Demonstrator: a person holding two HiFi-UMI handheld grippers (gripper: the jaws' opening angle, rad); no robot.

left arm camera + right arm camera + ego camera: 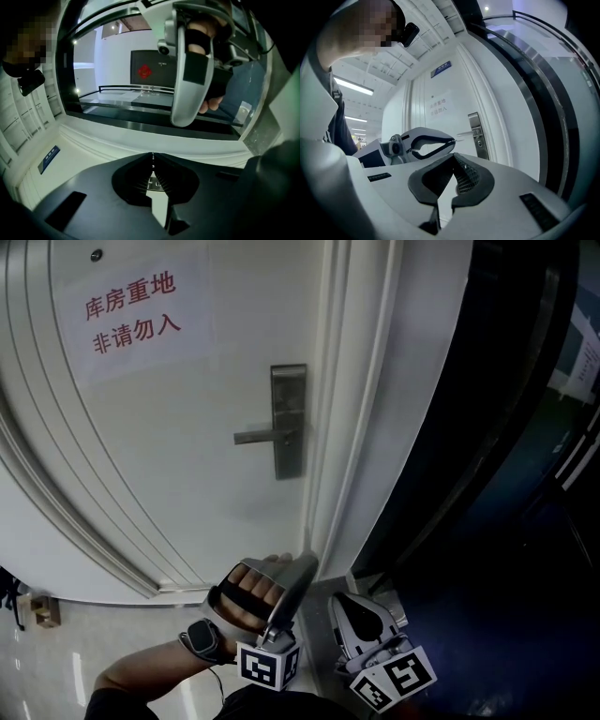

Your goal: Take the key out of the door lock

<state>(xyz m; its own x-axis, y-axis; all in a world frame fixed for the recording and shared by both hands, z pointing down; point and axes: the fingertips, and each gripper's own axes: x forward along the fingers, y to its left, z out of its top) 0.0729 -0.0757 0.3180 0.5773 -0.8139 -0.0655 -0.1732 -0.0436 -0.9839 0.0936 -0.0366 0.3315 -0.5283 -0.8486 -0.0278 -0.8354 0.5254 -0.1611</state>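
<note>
Silver key (157,186): only a small flat shiny bit shows, deep between the left tongs (153,160). The dark pads hide the rest. It is far below the lock plate (288,421), not in it.
Keyhole: too small to make out on the lock plate in the head view.
Left tongs: clenched on the key, with the tips pressed together. They sit low, just under the lock plate.
Hand (251,587): its fingers wrap the left tongs' grip, and a black watch (202,638) is on the wrist. The arm is cut off at the picture's bottom edge.
Right tongs (453,158): clenched tight with nothing between them, low and to the right of the lock plate.
Pads: black and ribbed, shaped like a V.
Lock plate: grey metal, tall and thin, with a straight lever handle (261,437) sticking out to the left.
Door (187,493): white and smooth, with raised curved strips left of the lock plate.
Paper sign (131,310): a white sheet with red writing, up and left of the lock plate.
</note>
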